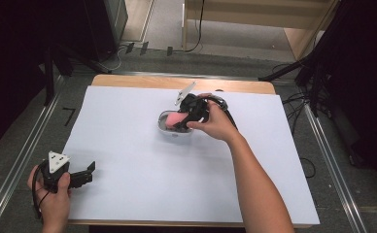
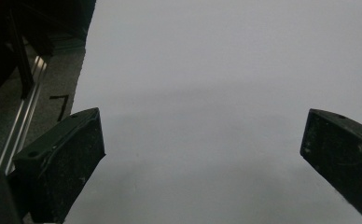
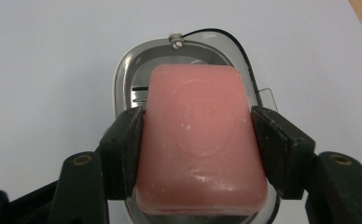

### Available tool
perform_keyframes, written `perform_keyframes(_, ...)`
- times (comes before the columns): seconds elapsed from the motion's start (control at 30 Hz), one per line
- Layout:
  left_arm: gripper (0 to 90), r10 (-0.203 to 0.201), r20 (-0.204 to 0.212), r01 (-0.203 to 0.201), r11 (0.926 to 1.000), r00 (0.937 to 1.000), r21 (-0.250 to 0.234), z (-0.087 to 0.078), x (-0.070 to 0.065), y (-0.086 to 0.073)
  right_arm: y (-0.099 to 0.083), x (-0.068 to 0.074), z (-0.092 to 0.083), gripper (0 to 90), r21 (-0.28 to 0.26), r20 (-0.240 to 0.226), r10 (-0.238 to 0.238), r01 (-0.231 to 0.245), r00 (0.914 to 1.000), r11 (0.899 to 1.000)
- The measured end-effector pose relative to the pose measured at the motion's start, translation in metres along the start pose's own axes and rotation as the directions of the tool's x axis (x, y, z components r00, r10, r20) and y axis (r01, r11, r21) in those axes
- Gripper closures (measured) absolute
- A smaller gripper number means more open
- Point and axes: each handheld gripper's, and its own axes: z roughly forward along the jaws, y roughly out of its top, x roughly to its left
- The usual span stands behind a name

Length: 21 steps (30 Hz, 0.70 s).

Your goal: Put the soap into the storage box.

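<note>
White table (image 1: 128,194), wide and bare around the work. Near the far middle, right gripper (image 3: 198,135) clamped on both sides of the pink soap (image 3: 202,140), over the clear soap dish (image 3: 123,79). Down at the near left corner, left gripper (image 2: 202,144) resting with jaws wide apart, nothing between.

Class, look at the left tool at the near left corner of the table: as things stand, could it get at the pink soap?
Probably not yet. The left tool sits open, far from the soap, with bare table between them. But the right tool is already shut on the soap over its dish, covering its sides.
</note>
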Motion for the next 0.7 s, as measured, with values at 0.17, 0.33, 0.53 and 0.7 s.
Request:
perform_keyframes(0.17, 0.1, 0.0, 0.0, 0.0, 1.0, 1.0, 0.0, 0.0, 0.0, 0.0, -0.001, 0.0, 0.001, 37.9, 0.006, -0.021, 0.022, -0.022, 0.9995, 1.0)
perform_keyframes(0.33, 0.1, -0.001, 0.0, 0.001, 1.0, 1.0, 0.0, 0.0, 0.0, 0.0, -0.004, 0.001, 0.0, 28.3, -0.012, -0.04, 0.088, -0.089, 0.9953, 0.996)
perform_keyframes(0.53, 0.1, 0.0, 0.001, 0.0, 1.0, 1.0, 0.0, 0.0, 0.0, 0.0, -0.007, 0.003, -0.013, 25.8, -0.067, -0.002, 0.114, -0.114, 0.9934, 0.991)
perform_keyframes(0.7, 0.1, 0.0, -0.002, 0.0, 1.0, 1.0, 0.0, 0.0, -0.001, 0.0, -0.016, 0.006, -0.026, 25.8, -0.081, 0.006, 0.147, -0.146, 0.9891, 0.986)
